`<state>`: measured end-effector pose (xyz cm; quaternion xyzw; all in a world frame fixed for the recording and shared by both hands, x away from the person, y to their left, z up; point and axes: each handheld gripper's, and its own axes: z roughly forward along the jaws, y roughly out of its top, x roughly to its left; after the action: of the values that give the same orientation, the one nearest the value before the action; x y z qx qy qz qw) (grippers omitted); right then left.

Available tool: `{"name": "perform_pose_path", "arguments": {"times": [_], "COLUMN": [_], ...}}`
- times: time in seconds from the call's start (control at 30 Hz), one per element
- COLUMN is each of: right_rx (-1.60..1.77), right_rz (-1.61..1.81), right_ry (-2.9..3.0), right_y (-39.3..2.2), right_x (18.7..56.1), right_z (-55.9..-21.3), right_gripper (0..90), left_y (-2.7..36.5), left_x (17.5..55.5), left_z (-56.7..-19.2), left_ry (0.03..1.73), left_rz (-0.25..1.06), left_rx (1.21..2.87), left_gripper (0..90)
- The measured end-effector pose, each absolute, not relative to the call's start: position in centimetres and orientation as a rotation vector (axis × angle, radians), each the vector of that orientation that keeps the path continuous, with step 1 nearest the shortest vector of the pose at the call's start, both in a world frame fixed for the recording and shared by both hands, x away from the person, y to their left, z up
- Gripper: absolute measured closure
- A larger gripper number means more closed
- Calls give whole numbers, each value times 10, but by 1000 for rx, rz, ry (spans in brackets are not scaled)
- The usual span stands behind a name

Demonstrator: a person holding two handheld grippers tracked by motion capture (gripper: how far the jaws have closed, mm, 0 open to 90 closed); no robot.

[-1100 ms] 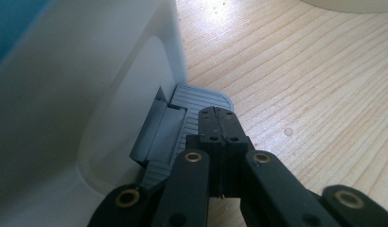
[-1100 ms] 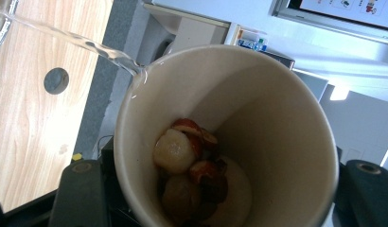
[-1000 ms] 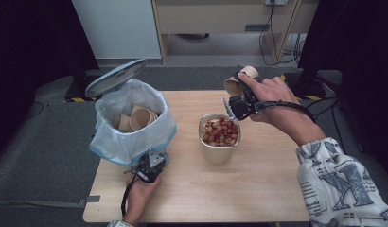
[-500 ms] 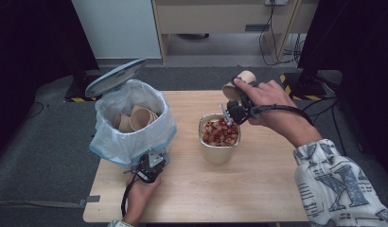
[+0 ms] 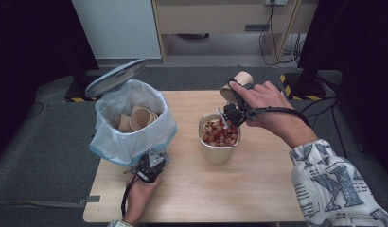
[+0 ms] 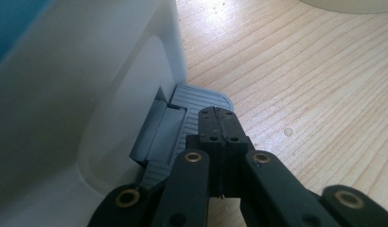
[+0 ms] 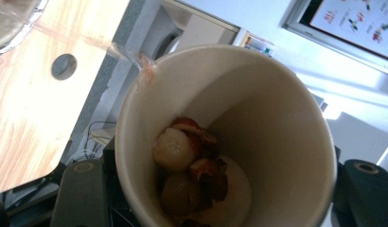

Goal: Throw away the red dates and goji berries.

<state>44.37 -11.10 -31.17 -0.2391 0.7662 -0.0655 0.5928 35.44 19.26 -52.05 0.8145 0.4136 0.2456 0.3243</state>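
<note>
The right gripper (image 5: 231, 115) with its paper cup (image 5: 237, 83) has sunk a little toward the container of food scraps (image 5: 219, 138) — in the high view the cup's mouth now hangs closer over the container's rim than it did a second ago. The right hand (image 5: 263, 104) seems to have tipped the cup slightly further, though the change is small and hard to judge. In the right gripper view, several pieces (image 7: 189, 165) sit inside the cup — not yet out.

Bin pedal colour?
Grey, ribbed; pedal shows best in the left gripper view.
</note>
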Motion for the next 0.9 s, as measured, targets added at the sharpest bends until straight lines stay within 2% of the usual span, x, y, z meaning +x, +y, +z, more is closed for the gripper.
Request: {"name": "perform_pose_path", "arguments": {"times": [0.6, 0.9], "right_rx": [-541, -504], "right_rz": [-138, -128], "right_ry": [1765, 1742], "right_y": [-116, -125], "right_x": [442, 439], "right_z": [-302, -283], "right_gripper": [335, 335], "left_y": [193, 192], "left_x": [354, 354], "left_z": [-520, -520], "left_ry": [1084, 1085], "left_rz": [645, 647], "left_rx": [2138, 2138], "left_gripper": [894, 894]}}
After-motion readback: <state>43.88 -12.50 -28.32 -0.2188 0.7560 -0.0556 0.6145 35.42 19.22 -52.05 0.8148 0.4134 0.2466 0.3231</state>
